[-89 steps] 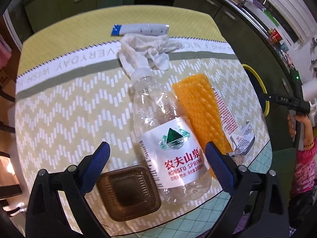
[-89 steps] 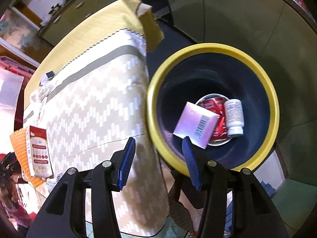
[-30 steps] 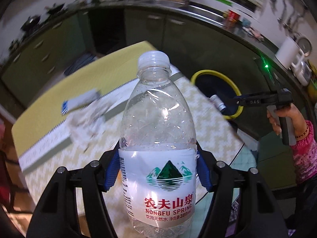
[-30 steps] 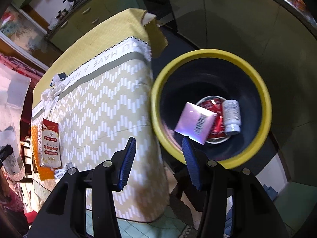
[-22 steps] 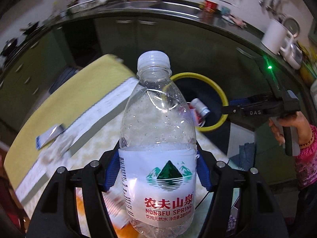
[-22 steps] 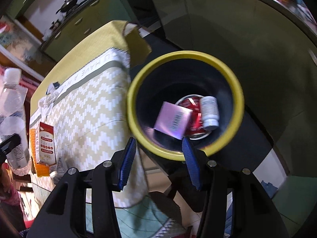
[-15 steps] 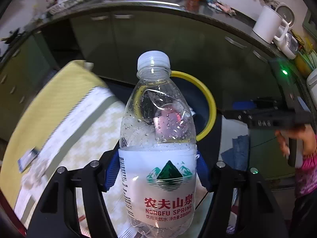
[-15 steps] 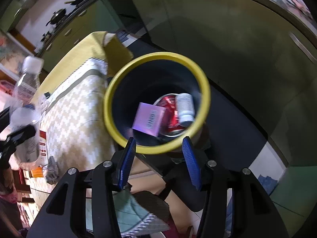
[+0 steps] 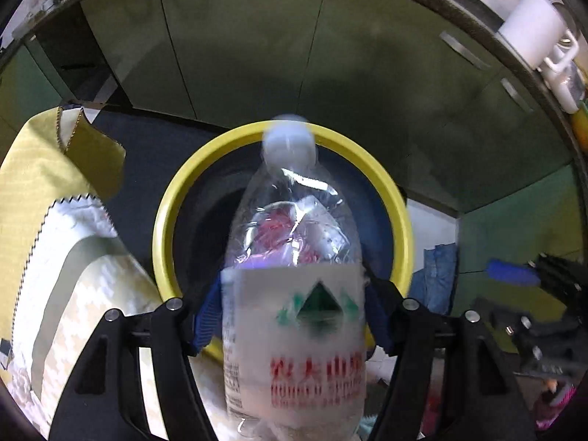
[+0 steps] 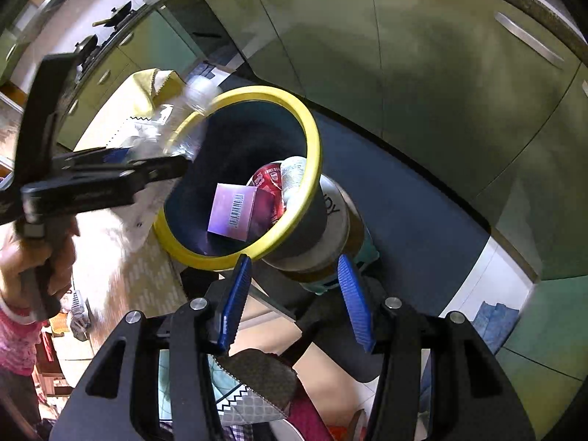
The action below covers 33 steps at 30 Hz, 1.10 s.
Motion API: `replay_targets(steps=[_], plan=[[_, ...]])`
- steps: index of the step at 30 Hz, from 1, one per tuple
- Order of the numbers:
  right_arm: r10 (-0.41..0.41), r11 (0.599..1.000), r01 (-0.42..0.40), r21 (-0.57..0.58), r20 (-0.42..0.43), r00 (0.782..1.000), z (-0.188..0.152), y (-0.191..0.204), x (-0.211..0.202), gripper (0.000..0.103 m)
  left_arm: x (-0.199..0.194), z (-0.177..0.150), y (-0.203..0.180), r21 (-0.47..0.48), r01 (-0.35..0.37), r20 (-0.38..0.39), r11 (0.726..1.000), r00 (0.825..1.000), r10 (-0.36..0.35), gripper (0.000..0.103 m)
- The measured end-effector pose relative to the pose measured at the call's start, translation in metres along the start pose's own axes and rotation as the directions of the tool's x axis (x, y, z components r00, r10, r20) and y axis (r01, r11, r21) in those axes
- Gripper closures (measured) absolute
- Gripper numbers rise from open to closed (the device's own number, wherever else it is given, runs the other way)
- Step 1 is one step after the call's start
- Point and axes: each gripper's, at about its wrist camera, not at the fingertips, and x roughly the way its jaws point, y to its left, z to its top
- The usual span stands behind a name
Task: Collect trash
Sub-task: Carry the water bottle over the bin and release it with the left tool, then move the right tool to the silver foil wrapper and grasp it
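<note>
Clear bottle (image 9: 294, 330) blurred | hides yellow-rimmed bin (image 9: 172, 198) contents

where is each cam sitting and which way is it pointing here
Left wrist: sits on the left claw, looking forward and down into the yellow-rimmed bin past the clear bottle clamped between its fingers.
Right wrist: sits on the right claw, open and empty, looking down at the bin from the side; the left claw and the hand holding it show at left.
Shared: bin, bottle, left claw, tablecloth.
</note>
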Motion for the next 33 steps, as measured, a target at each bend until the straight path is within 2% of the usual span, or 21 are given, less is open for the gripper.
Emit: replay_targets(steps=[4,6,9,11,14,16,19,21,25,27,30,32,33], plan=[[0.008,1.0,-0.008,-0.008,0.0,1.0,0.0,0.002,0.002,0.054,-0.004,-0.003,0.004,-0.006,-0.003,-0.005,1.0,1.0,0.003,0.037],[0.014,1.0,-0.014,-0.014,0.002,1.0,-0.001,0.004,0.001,0.054,-0.021,-0.012,0.006,0.004,0.007,0.008,1.0,1.0,-0.007,0.037],[0.027,0.999,-0.027,-0.023,0.005,1.0,-0.003,0.008,-0.001,0.053,-0.06,-0.034,0.017,-0.004,0.048,0.058,0.999,0.997,-0.048,0.036],[0.034,0.999,-0.034,-0.032,0.004,0.999,-0.003,0.012,0.0,0.053,-0.094,-0.056,0.027,-0.01,0.066,0.12,0.998,0.991,-0.064,0.034],[0.043,0.998,-0.043,-0.056,-0.004,0.999,-0.004,0.022,0.005,0.053,-0.145,-0.096,0.043,-0.02,0.066,0.229,0.998,0.972,-0.06,0.031],[0.048,0.996,-0.049,-0.074,-0.012,0.999,-0.005,0.032,0.007,0.053,-0.177,-0.133,0.057,-0.039,0.05,0.31,0.998,0.95,-0.036,0.022],[0.056,0.992,-0.059,-0.116,-0.025,0.998,-0.007,0.058,0.011,0.053,-0.204,-0.173,0.077,-0.088,0.031,0.369,0.996,0.929,0.003,0.017],[0.067,0.985,-0.072,-0.157,-0.039,0.997,-0.009,0.077,0.013,0.053,-0.219,-0.207,0.097,-0.144,0.046,0.389,0.988,0.921,0.014,0.016],[0.091,0.959,-0.107,-0.262,-0.074,0.993,-0.019,0.124,0.015,0.053,-0.233,-0.262,0.131,-0.255,0.052,0.413,0.966,0.909,0.06,0.013],[0.114,0.933,-0.141,-0.331,-0.099,0.989,-0.027,0.156,0.016,0.052,-0.239,-0.292,0.144,-0.314,0.024,0.432,0.949,0.894,0.12,0.012],[0.145,0.889,-0.188,-0.418,-0.132,0.981,-0.041,0.197,0.017,0.042,-0.248,-0.328,0.16,-0.38,0.02,0.454,0.925,0.875,0.168,0.011],[0.166,0.854,-0.227,-0.468,-0.167,0.972,-0.054,0.223,0.019,0.04,-0.251,-0.348,0.166,-0.41,0.028,0.466,0.912,0.865,0.183,0.01],[0.18,0.832,-0.255,-0.493,-0.195,0.964,-0.063,0.238,0.021,0.034,-0.252,-0.354,0.166,-0.417,0.022,0.468,0.909,0.862,0.194,0.01]])
